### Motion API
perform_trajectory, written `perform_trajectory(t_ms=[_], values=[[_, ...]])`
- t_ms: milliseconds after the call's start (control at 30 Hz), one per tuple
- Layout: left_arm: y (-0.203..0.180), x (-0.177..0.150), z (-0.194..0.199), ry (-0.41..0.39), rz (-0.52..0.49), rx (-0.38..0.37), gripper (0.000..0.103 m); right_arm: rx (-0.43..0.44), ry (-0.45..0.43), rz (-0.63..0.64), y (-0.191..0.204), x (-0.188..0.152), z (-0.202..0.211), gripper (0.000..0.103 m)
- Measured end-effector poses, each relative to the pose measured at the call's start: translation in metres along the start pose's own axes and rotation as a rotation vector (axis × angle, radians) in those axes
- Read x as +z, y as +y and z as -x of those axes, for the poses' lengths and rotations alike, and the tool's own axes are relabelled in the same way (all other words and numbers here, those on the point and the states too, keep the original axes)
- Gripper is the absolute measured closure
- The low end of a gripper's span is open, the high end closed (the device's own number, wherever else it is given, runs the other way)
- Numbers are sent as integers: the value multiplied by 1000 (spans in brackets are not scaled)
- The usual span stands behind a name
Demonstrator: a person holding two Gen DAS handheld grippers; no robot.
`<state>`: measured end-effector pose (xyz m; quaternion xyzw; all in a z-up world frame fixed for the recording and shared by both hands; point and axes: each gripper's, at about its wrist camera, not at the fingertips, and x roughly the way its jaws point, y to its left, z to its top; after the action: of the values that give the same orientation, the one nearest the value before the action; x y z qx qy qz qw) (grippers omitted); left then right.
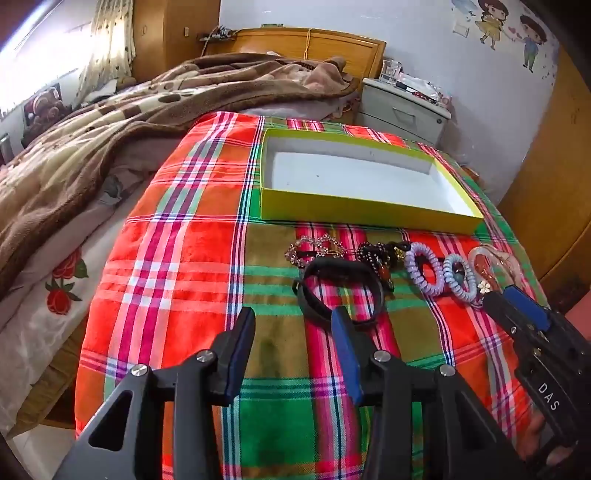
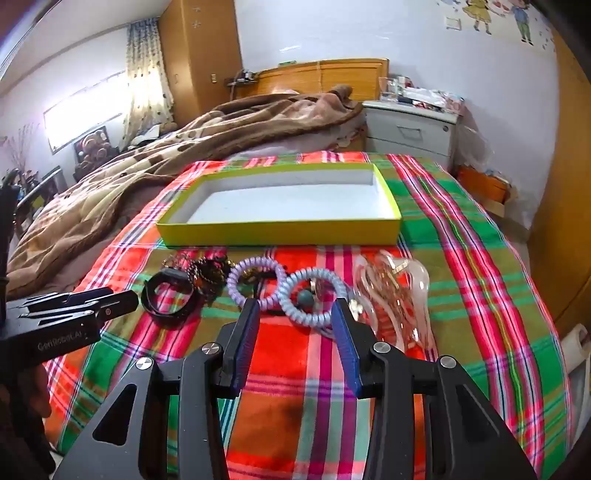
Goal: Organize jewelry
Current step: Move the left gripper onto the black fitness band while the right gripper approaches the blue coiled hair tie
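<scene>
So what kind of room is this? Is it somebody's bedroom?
Most likely a bedroom, yes. There is a bed with a wooden headboard and a rumpled brown blanket, a white bedside cabinet next to it, and cartoon children stickers on the wall.

A shallow yellow-green box [image 2: 280, 230] is lying open and empty on the bed; nearer, a black band [image 2: 166, 297], lilac coil [image 2: 255, 280], and blue coil [image 2: 314, 295] are lying in a row.
</scene>
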<state>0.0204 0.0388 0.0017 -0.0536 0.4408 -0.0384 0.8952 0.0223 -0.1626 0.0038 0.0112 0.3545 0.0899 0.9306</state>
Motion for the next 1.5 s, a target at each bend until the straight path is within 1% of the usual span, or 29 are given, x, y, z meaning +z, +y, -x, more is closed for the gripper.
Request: perform_trajectory(t_ms=[167,233,333,400,433,567,600,667,767,867,1067,1233,1500], values=[[10,7,-3,20,14,-24,58,37,15,53,-1,17,-9,62],[14,10,-6,30,22,-34,58,44,25,45,-7,24,-14,62],[16,13,-8,31,20,-29,58,49,70,53,-15,34,-27,62],[17,15,-11,46,23,-59,58,63,101,79,-21,40,-36,62],[16,15,-12,56,23,-63,58,71,115,85,-23,42,-38,62],[12,16,-16,66,2,-60,58,57,142,116,-29,47,-43,62],[13,16,-17,69,4,-61,58,56,139,114,-31,48,-43,62],[13,17,-16,59,9,-39,58,72,129,99,-34,48,-40,62],[15,20,-16,60,14,-39,58,83,110,77,-35,47,-35,62],[15,22,-15,51,11,-22,58,87,97,68,-32,48,-32,62],[15,24,-12,41,10,-12,58,83,100,88,-28,50,-33,62],[12,26,-15,50,2,-15,58,70,125,91,-32,53,-41,62],[11,28,-16,52,-2,-13,58,72,116,94,-33,54,-39,62]])
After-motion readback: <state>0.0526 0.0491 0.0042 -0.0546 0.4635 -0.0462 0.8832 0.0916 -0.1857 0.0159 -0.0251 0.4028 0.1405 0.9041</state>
